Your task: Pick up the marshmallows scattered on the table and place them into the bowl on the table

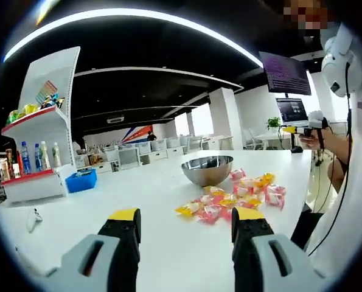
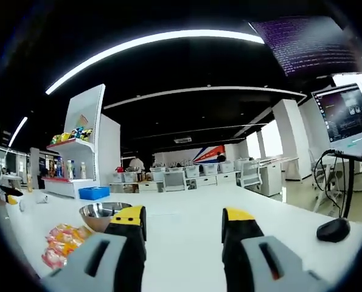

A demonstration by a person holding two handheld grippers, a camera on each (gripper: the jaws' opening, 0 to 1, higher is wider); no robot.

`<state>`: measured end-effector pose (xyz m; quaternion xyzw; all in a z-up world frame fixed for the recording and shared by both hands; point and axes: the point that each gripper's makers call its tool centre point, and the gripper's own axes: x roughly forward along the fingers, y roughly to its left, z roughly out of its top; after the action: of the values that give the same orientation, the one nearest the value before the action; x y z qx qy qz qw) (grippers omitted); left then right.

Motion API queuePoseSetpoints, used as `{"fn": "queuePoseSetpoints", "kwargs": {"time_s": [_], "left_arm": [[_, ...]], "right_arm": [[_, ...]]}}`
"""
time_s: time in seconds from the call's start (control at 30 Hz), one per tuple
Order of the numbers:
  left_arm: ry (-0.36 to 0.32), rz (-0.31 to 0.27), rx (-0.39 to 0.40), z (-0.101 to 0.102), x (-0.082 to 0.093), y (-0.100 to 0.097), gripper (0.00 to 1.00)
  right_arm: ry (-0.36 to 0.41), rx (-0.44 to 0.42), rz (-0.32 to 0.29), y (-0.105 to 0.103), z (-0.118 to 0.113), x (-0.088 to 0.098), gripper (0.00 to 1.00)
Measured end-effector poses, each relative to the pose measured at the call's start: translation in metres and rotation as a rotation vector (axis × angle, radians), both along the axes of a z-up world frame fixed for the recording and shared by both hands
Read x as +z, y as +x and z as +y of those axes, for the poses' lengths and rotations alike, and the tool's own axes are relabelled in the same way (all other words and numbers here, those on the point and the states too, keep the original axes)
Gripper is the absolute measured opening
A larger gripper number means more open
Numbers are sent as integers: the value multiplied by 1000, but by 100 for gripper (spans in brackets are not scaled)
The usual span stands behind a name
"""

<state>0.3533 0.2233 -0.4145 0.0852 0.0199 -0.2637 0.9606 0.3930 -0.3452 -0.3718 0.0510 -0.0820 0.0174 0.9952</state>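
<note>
Left tool point(image 1: 185, 226): jaws spread, nothing between them, hovering above the white desk point(image 1: 138, 194). Pile of pink, yellow and orange wrapped marshmallows point(image 1: 232, 198) lay just ahead, slightly right of its axis, beside the round steel bowl point(image 1: 207, 170) beyond. Right tool point(image 2: 184, 224): likewise released, empty; marshmallows low to its left, so the left looked better placed. Setting: open office, white display shelf point(image 1: 44, 131) with bottles.
</note>
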Motion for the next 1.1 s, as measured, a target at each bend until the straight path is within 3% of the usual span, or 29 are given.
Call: {"fn": "queuePoseSetpoints", "kwargs": {"time_s": [0.23, 0.37, 0.53, 0.77, 0.93, 1.0, 1.1], "left_arm": [[58, 71, -15, -3, -12, 3, 62], [78, 78, -34, -6, -13, 1, 62], [76, 75, -42, -7, -9, -1, 62], [109, 87, -52, -8, -13, -4, 62], [125, 83, -59, -10, -11, -6, 62], [128, 81, -62, -10, -11, -6, 62], [129, 82, -68, -14, -12, -7, 61]], "right_arm": [[-7, 69, -15, -3, 4, 21, 50], [-77, 92, -10, -4, 5, 34, 49], [-221, 132, 53, -2, 9, 37, 48], [-299, 229, 80, 2, 24, 47, 47], [-357, 349, 93, 4, 42, 53, 44], [-385, 440, 107, 3, 55, 52, 44], [-465, 505, 120, 4, 69, 52, 44]]}}
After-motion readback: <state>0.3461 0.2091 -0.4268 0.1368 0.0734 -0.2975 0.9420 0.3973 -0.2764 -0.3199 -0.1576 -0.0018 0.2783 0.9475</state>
